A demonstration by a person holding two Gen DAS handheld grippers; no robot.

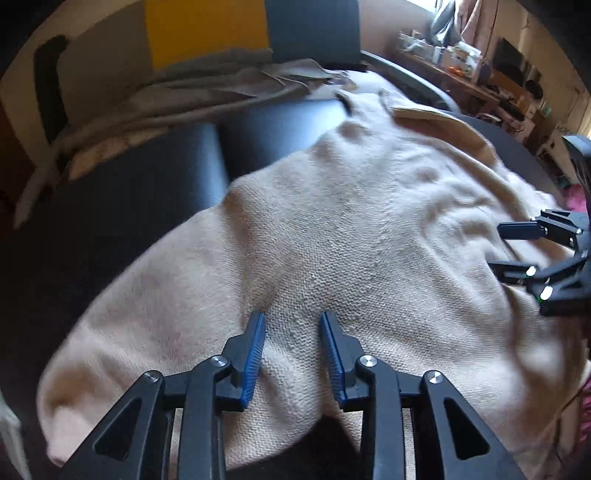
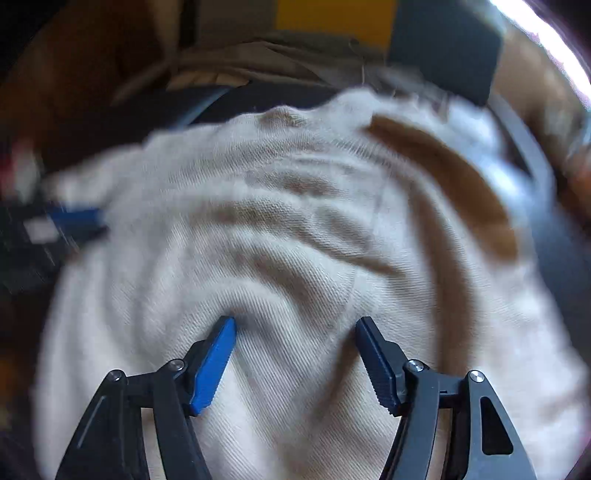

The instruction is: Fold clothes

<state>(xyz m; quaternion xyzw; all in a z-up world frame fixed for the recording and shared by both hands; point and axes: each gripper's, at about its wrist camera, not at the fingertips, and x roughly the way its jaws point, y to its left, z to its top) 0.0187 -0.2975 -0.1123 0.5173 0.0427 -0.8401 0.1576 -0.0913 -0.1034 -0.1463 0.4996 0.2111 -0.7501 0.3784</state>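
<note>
A cream knitted sweater (image 1: 332, 229) lies spread over the dark padded seat (image 1: 155, 206) of what looks like a sofa, covering most of the seat's near and right part and leaving the far left corner bare. Its long axis runs from the near left edge, where a rounded end hangs toward the seat's front, up to the far right, where a tan-lined collar or hem (image 1: 439, 125) points at the seat's back right corner. Ripples cross the knit near that end. The left gripper (image 1: 291, 321) points down at the near part of the sweater, its blue pads (image 1: 255, 354) parted with cloth lying under the gap, not pinched. The right gripper (image 2: 295, 321) stands wide open over the wrinkled middle, holding nothing; in the left wrist view it shows at the sweater's right edge (image 1: 517, 247). Grey-beige fabric (image 1: 207, 81) is heaped along the seat's back edge, below a yellow panel (image 1: 205, 29). A cluttered wooden table (image 1: 461, 77) stands in the room beyond.
</note>
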